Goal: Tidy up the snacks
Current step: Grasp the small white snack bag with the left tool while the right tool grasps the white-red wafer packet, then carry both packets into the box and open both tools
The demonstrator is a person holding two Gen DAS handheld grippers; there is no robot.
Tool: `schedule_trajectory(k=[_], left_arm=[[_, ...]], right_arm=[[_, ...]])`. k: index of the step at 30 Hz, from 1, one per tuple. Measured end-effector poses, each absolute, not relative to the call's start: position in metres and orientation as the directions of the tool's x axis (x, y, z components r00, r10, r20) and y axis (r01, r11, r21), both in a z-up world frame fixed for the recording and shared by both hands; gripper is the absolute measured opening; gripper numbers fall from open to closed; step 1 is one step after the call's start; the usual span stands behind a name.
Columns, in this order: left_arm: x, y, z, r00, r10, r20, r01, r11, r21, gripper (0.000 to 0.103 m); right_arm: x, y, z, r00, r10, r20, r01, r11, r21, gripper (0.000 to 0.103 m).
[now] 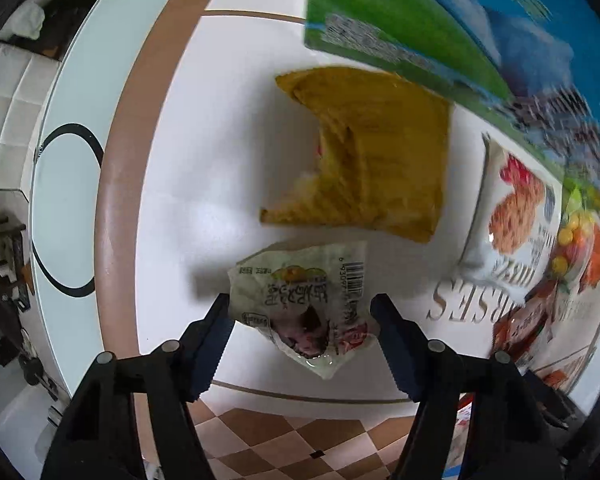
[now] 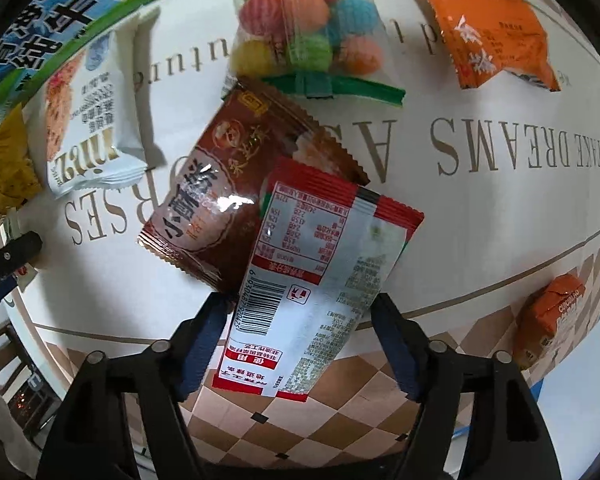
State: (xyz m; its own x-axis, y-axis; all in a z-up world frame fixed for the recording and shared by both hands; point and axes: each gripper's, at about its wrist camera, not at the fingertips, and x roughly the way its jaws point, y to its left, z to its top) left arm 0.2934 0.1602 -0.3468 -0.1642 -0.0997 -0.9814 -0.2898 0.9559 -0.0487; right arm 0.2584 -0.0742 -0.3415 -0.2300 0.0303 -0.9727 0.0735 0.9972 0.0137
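Left wrist view: the left gripper [image 1: 302, 312] stands wide open, with a crumpled pale packet [image 1: 300, 300] lying between its fingers; whether either finger touches the wrapper cannot be determined, and nothing is clamped. Beyond the packet a yellow bag [image 1: 372, 156] lies flat on the table [image 1: 160, 200], and a white biscuit pack [image 1: 512, 216] lies to its right. A blue-and-green box [image 1: 440, 20] fills the upper right of this view, blurred. Judged from this layout, sorting is at an early stage: the snacks lie scattered and no grouping is evident. Right wrist view: the right gripper [image 2: 300, 312] is likewise spread wide, and a red-and-white packet [image 2: 320, 272] sits between its fingers, back side up, overlapping a brown packet [image 2: 228, 200] just behind it. Contact between fingers and packet cannot be confirmed; no grip is established. Farther off lie a clear bag of coloured candy balls [image 2: 304, 32], an orange packet [image 2: 492, 28] and, well apart near the table edge, a small orange carton [image 2: 552, 316]. All of these items appear unsorted, so most of the work remains
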Motion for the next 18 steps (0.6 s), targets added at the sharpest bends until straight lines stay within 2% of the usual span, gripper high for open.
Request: schedule_trajectory(k=[1,3,13,18], left_arm=[[0.288,0.154,-0.347,-0.168,-0.097,-0.981,-0.278,0.959,-0.047,0.068],[0.277,0.139,-0.347,-0.178,-0.094,-0.980,-0.244,0.969,-0.049,0.068],[0.231,0.094,-0.343,-0.184,-0.116,-0.976,-0.187,0.979,-0.081,0.068],[0.228,0.085,-0.313,-0.139,-0.144,-0.980,-0.167,0.979,-0.120,0.068]], right_arm=[[0.257,-0.071,-0.341,-0.221,0.026,-0.975,0.060,0.998,0.013,0.056],[0.251,-0.069,-0.335,-0.200,0.017,-0.980,0.034,0.999,0.010,0.053],[0.220,-0.065,-0.330,-0.191,0.040,-0.981,-0.014,0.999,0.043,0.049],[0.212,-0.076,-0.301,-0.160,0.068,-0.985,-0.037,0.997,0.075,0.048]])
